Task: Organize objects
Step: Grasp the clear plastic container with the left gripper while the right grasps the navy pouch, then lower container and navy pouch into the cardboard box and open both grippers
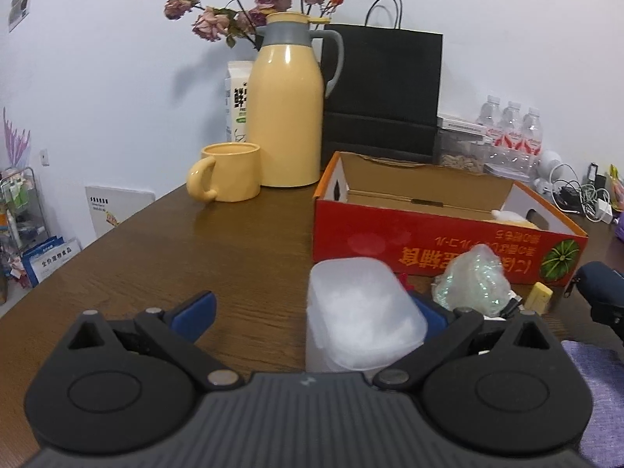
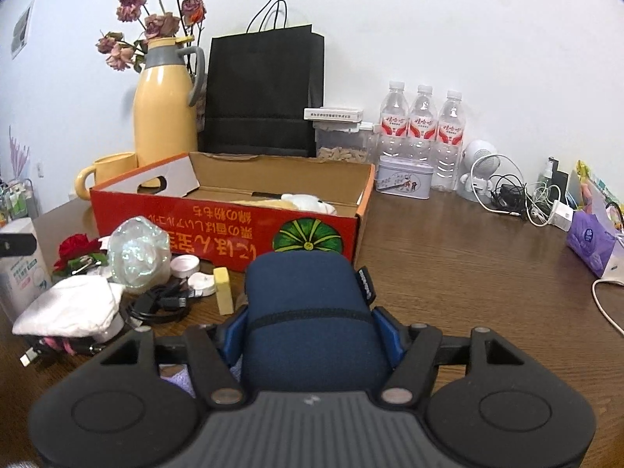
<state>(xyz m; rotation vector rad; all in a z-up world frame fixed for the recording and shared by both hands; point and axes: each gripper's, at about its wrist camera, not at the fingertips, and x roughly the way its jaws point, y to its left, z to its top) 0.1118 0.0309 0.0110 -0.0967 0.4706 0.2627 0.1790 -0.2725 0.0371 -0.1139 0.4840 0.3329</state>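
Observation:
My right gripper (image 2: 312, 323) is shut on a navy blue zip pouch (image 2: 312, 312), with the blue pads pressed to both its sides, just in front of the open red cardboard box (image 2: 226, 230). A white soft item (image 2: 308, 202) lies inside the box. My left gripper (image 1: 312, 304) stands wide open. A white translucent container (image 1: 362, 312) sits between its jaws against the right finger (image 1: 429, 312), well apart from the left finger (image 1: 199, 308). The pouch (image 1: 600, 284) shows at the right edge of the left wrist view.
Loose clutter lies before the box: a bubble-wrap bundle (image 2: 136, 249), yellow eraser (image 2: 223, 290), black cable (image 2: 160, 304), white cloth (image 2: 70, 308), red rose (image 2: 76, 247). Behind stand a yellow thermos (image 1: 284, 117), mug (image 1: 230, 171), black bag (image 2: 265, 93), water bottles (image 2: 423, 124). Chargers (image 2: 511, 191) and a tissue pack (image 2: 592, 241) lie right.

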